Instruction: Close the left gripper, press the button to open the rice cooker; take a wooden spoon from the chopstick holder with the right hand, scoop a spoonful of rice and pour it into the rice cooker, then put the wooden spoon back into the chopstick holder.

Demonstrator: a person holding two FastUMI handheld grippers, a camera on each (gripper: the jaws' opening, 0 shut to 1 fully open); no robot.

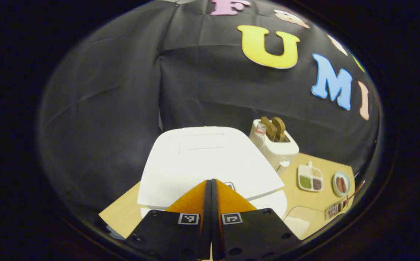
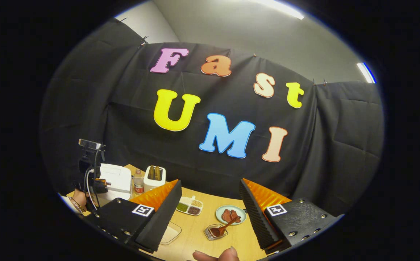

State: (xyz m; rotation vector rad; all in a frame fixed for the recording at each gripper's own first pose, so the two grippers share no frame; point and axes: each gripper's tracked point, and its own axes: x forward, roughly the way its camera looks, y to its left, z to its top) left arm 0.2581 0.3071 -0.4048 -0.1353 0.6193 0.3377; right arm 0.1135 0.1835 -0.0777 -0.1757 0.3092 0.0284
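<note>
Left gripper lined up on the rice cooker button

Left gripper (image 1: 211, 188) is clenched tight with nothing in it, tips over the closed rice cooker (image 1: 210, 159), probably to poke the button. Right gripper (image 2: 210, 203) hangs wide open; wooden spoons wait in the chopstick holder (image 1: 275, 146) behind.

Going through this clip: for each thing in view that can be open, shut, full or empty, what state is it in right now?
Rice cooker: lid shut.
Left gripper: shut, tips over the cooker's front edge.
Right gripper: open, holding nothing.
Chopstick holder: upright, two wooden handles standing in it.
Divided tray: grains in its compartments.
Round plate: food on it.
Small clear dish: a spoon resting in it.
</note>
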